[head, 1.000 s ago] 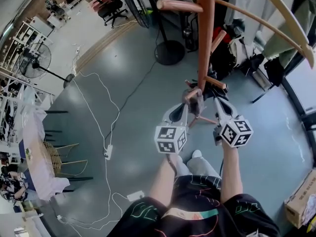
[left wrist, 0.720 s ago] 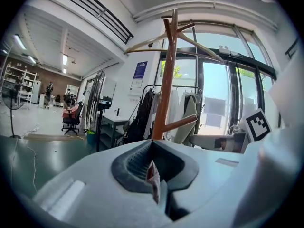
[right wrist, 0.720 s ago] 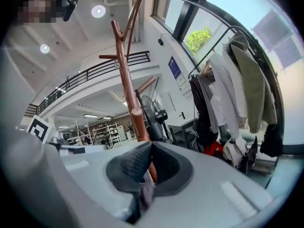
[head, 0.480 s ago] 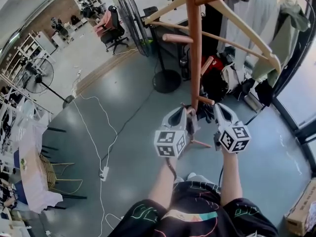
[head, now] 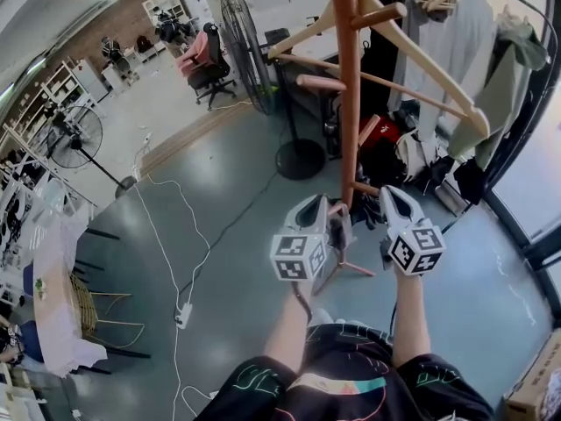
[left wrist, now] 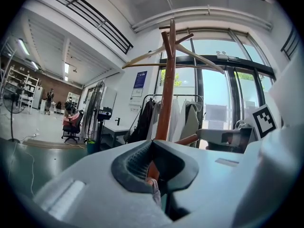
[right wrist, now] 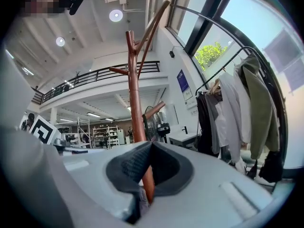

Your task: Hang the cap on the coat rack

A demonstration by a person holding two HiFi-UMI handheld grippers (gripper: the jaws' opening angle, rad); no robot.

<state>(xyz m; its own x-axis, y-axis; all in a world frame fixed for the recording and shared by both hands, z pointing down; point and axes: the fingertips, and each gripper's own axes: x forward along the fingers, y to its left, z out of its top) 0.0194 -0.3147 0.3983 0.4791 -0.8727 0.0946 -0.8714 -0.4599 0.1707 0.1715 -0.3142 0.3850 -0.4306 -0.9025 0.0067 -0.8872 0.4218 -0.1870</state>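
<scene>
The wooden coat rack stands straight ahead, its pole rising between curved arms and short pegs. The grey cap hangs low in front of the pole, just above the rack's foot. My left gripper is shut, with a strip of the cap's fabric pinched in its jaws. My right gripper sits close beside it, also shut, and grey fabric shows in its jaw gap. Both gripper views look up the pole.
A fan on a round base stands behind the rack. Bags lie at its foot. A clothes rail with garments fills the right. A white cable runs across the floor at left, and a cardboard box sits at bottom right.
Both grippers and the cap have risen from down by the rack's legs to the lower pole. The head view has tilted up, showing more of the rack's arms.
</scene>
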